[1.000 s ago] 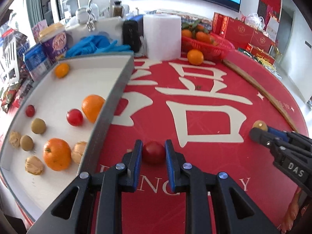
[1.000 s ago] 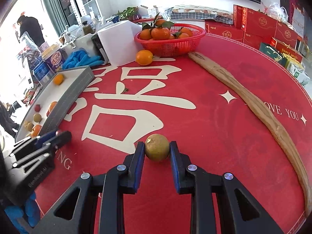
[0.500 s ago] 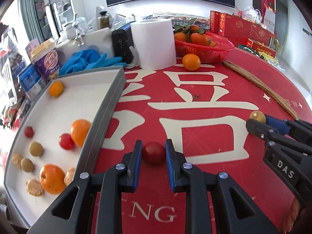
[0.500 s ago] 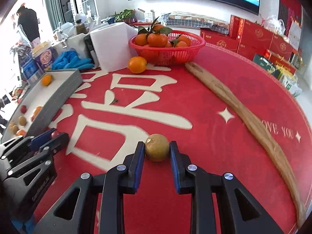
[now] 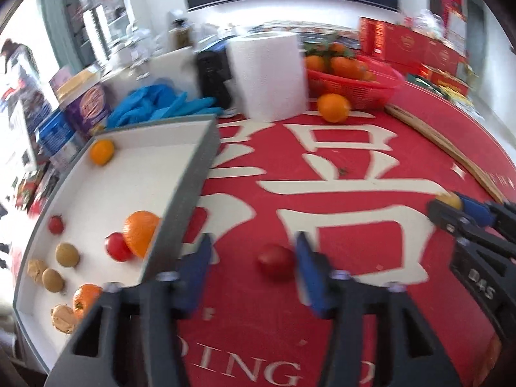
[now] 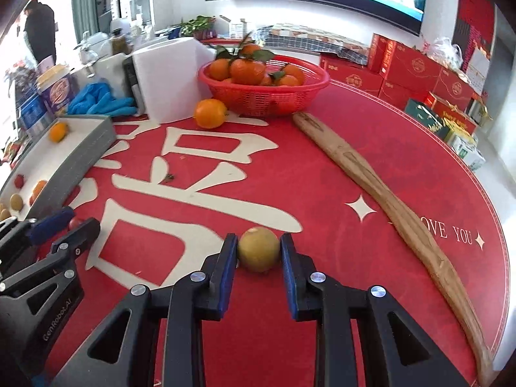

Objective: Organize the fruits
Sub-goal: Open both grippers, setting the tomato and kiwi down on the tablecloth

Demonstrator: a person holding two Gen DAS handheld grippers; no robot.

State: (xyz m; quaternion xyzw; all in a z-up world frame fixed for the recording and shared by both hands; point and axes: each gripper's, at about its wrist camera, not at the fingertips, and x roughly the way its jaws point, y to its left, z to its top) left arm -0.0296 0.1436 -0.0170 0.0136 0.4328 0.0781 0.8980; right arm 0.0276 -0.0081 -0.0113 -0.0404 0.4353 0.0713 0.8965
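Note:
My left gripper (image 5: 254, 258) is open wide, its jaws apart on either side of a small red tomato (image 5: 275, 262) that lies loose on the red tablecloth, nearer the right finger. The grey-walled white tray (image 5: 193, 177) with oranges, tomatoes, small brown fruits and walnuts lies just to the left. My right gripper (image 6: 259, 254) is shut on a yellow-green round fruit (image 6: 259, 253). It shows at the right of the left wrist view (image 5: 448, 201). The left gripper shows at the left of the right wrist view (image 6: 61, 229).
A red basket (image 6: 264, 95) of tangerines stands at the back, with a loose orange (image 6: 210, 113) in front of it. A white paper roll (image 5: 267, 74), blue gloves (image 5: 154, 104) and boxes stand behind the tray. A long wooden strip (image 6: 387, 190) lies at the right.
My left gripper has opened and let go of the red tomato, which now lies on the cloth. The right gripper still holds the yellow-green fruit.

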